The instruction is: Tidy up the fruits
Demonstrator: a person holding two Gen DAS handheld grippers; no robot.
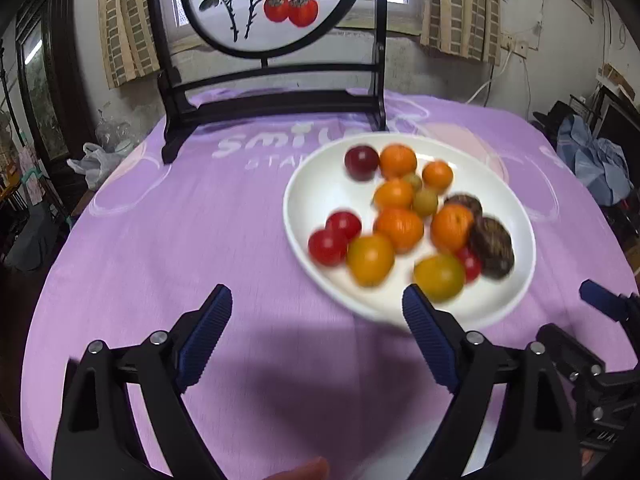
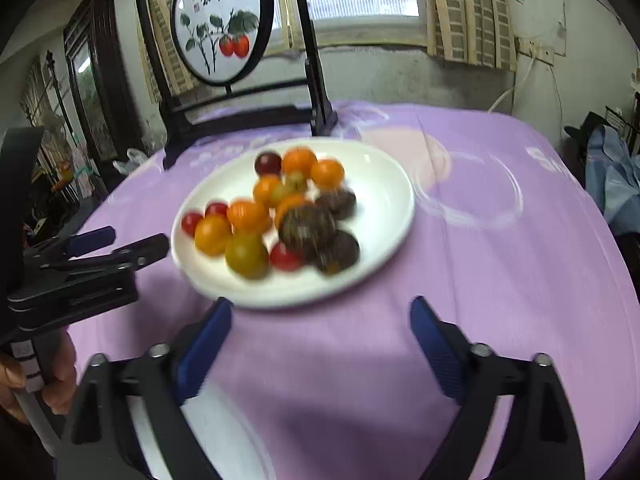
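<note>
The fruits are being kept together in one mixed heap on the white plate [image 1: 516, 216] that is resting on the purple tablecloth [image 1: 180, 248]: orange tangerines [image 1: 399, 228], red cherry tomatoes [image 1: 327, 246], yellow-green tomatoes [image 1: 439, 277], a dark plum [image 1: 361, 162] and wrinkled brown fruits [image 1: 491, 247]. Nothing is being held. The left gripper [image 1: 318, 308] is being carried with its jaws spread wide, just short of the plate's near rim; the right gripper [image 2: 320, 316] is likewise being held wide apart and empty. A second white dish [image 2: 216, 436] is partly being hidden beneath the right gripper. Sorting is judged as not yet being started, with every piece still to be moved
</note>
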